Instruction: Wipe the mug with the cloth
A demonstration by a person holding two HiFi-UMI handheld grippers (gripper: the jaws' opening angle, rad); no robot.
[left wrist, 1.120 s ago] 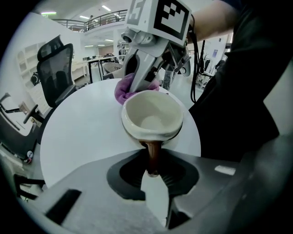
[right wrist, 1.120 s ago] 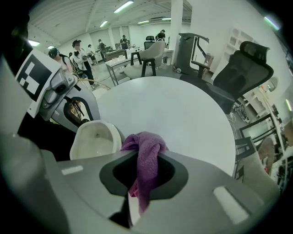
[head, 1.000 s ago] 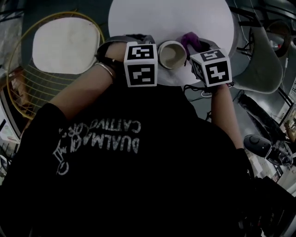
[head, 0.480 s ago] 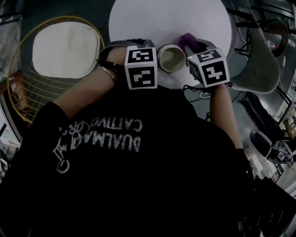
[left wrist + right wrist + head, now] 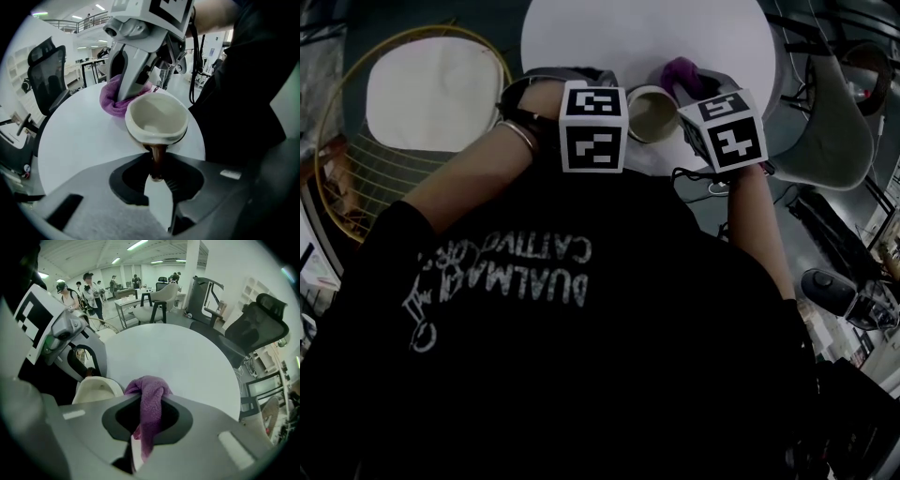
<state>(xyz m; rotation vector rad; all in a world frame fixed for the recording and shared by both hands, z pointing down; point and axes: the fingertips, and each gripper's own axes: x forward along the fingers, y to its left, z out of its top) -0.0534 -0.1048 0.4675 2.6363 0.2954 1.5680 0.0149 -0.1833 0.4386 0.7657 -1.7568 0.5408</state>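
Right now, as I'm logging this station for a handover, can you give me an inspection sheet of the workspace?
Surface: round white table, bare apart from the job's things.
Job's things: cream mug with a brown handle; purple cloth bunched beside its rim.
Clutter: nothing seen.
Grippers: left gripper shut on the mug's handle; right gripper shut on the cloth.
Cables: black cable hanging near the right gripper.
Surroundings: office chairs, a yellow wire chair, people in the background.

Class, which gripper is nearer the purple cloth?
Right. The right gripper clamps the cloth; the left gripper holds the mug by its handle, beside the cloth.
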